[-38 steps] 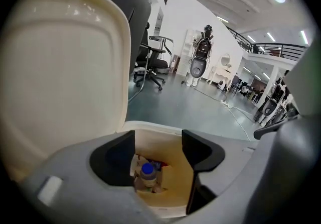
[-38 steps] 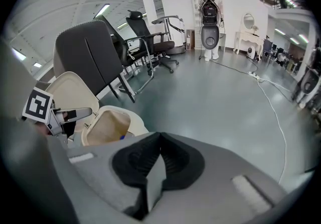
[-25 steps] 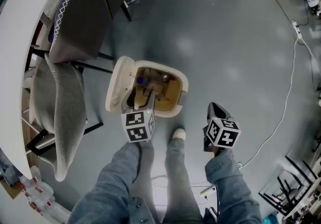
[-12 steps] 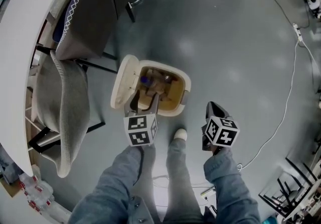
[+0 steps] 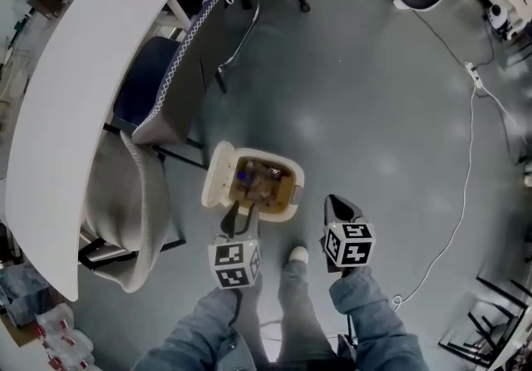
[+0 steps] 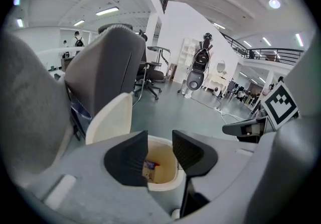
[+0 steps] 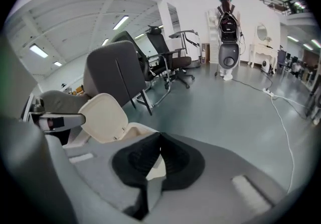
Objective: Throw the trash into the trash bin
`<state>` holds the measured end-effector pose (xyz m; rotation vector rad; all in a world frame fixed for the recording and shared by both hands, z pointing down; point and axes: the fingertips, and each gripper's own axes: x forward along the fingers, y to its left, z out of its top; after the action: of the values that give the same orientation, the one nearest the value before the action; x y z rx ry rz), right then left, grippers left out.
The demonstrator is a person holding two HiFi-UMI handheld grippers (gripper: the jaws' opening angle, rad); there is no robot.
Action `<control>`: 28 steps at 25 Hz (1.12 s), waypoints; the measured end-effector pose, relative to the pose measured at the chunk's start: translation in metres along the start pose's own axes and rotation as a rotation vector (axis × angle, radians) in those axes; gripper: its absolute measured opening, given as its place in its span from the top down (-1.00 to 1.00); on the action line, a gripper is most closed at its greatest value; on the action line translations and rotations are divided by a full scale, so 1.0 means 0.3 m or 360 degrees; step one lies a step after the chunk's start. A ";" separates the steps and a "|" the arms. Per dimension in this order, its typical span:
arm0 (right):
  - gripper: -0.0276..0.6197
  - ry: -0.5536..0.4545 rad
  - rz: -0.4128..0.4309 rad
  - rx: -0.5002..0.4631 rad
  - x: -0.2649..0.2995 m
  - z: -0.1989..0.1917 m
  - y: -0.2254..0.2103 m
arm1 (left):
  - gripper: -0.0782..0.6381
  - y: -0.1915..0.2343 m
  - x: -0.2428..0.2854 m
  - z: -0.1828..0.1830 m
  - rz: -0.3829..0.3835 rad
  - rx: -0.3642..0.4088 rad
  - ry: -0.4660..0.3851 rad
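One open trash bin stands on the grey floor of a large hall, trash inside, with two chairs and one white table at left. Of two grippers just near of it, the left gripper is closing its jaws on nothing, and the right gripper has its jaws pressed together, empty.

Cream trash bin, grey floor, white table, grey-blue jeans

Left gripper: grey moulded shell, black ribbed fingers closing, nothing between; white cube with black square markers. Right gripper: same grey shell, black fingers, matching cube. Sleeves blue-grey fabric. Trousers same blue-grey. Shoe white.
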<state>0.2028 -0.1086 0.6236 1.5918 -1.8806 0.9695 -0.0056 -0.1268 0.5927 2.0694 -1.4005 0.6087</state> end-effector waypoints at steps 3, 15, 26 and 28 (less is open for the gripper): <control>0.91 0.0006 0.0100 -0.0057 -0.122 0.074 0.070 | 0.45 -0.027 -0.125 0.128 0.0001 0.0046 -0.0066; 0.91 -0.0241 0.0121 -0.0041 -0.574 0.448 0.160 | 0.76 0.057 -0.575 0.593 0.0216 -0.0098 -0.0378; 0.91 -0.0585 -0.0027 0.0019 -0.869 0.662 0.043 | 0.76 0.100 -0.771 0.841 0.0148 0.0065 -0.0656; 0.91 -0.0595 -0.0029 0.0037 -0.878 0.659 0.053 | 0.76 0.109 -0.784 0.849 0.0142 0.0049 -0.0669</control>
<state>0.2553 -0.0947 0.2983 1.9049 -2.0963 0.7245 -0.1041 -0.1476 0.2594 2.2573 -1.7293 0.2348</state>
